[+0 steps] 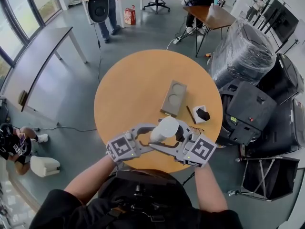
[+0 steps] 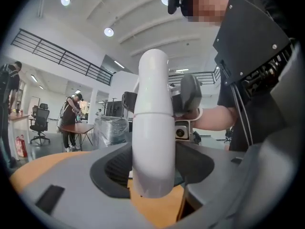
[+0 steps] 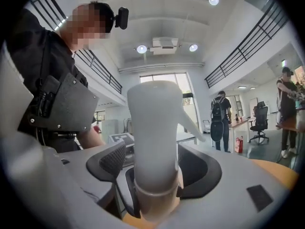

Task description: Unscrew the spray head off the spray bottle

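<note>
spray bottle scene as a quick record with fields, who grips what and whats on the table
bottle: white plastic spray bottle, held up over the round wooden table
left gripper: jaws shut on the bottle body
right gripper: jaws open, white spray head between them
spray head: on the bottle, not off yet
on table: grey rectangular tray with two round recesses; small white-and-black item beside it, kind unclear

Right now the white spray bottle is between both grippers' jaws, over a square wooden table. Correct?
One error: the table is round, not square, as the head view shows. The rest holds: the spray bottle is between the jaws of the left gripper and the right gripper.
</note>
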Demonstrator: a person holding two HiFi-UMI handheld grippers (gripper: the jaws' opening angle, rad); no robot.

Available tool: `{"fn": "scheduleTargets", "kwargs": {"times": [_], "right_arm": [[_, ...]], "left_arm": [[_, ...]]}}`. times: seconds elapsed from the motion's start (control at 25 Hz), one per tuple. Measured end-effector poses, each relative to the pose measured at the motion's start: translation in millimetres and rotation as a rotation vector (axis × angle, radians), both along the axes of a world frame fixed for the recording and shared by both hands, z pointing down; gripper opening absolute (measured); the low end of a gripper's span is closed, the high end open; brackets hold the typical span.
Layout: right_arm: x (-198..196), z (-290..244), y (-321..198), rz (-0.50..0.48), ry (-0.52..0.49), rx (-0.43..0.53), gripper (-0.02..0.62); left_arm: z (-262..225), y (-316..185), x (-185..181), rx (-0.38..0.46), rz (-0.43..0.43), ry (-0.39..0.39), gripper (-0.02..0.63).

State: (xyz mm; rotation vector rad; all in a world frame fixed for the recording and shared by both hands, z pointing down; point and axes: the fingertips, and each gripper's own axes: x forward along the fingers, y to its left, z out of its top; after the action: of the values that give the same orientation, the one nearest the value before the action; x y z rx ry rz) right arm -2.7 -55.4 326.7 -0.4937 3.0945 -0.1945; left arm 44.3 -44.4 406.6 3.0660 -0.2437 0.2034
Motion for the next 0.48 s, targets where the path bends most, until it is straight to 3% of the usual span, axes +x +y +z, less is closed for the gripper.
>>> {"fn": "scheduleTargets", "kwargs": {"times": [0.08, 0.28, 0.48], "right_arm": [[-2, -2, -8, 0.086, -0.018, -0.003, 0.356], [18, -16, -38, 0.457, -0.054, 0.052, 0.356], [17, -14, -47, 0.582, -0.020, 0.069, 0.354]], "left_arm": [[-4, -7, -1, 0.008, -0.056, 0.022, 0.305], [-5, -42, -13, 0.015, -0.291, 0.026, 0.307], [-1, -55, -14, 0.036, -0.429, -0.027, 0.307]]}}
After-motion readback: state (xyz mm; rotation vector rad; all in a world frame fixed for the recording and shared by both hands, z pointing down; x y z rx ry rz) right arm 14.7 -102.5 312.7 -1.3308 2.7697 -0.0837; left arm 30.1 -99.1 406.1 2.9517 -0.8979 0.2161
